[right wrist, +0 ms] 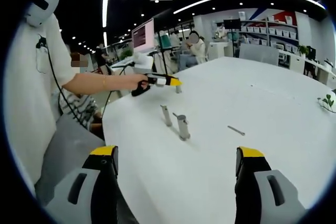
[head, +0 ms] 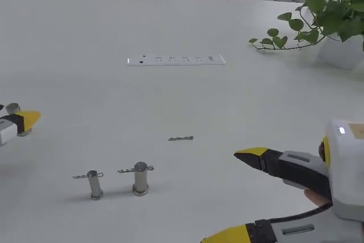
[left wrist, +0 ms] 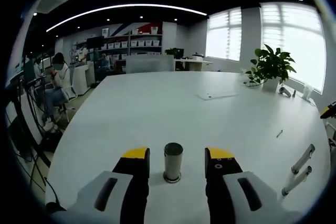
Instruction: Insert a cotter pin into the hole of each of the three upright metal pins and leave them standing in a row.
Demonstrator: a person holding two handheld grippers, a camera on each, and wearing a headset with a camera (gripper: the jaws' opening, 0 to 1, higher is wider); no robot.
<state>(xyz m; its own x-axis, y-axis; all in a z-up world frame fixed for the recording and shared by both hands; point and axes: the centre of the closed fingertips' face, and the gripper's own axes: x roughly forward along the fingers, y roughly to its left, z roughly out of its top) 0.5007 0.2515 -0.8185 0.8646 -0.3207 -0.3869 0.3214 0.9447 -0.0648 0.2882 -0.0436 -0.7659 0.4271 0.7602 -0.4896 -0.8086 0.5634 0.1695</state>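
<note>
Two upright metal pins [head: 95, 184] [head: 140, 178] stand side by side near the table's front, each with a cotter pin through its top. They also appear in the right gripper view, as pins [right wrist: 166, 115] [right wrist: 182, 127]. A third upright pin [left wrist: 173, 162] stands between the jaws of my left gripper [left wrist: 176, 156], which is open with a gap on each side of the pin. That gripper [head: 23, 120] sits at the far left edge of the table. A loose cotter pin [head: 181, 138] lies flat on the table. My right gripper [head: 230, 194] hovers wide open at the lower right, holding nothing.
A white power strip [head: 176, 60] lies mid-table farther back. A potted plant [head: 333, 21] stands at the back right corner. In the right gripper view a person's arm [right wrist: 100, 82] reaches to the left gripper [right wrist: 157, 81].
</note>
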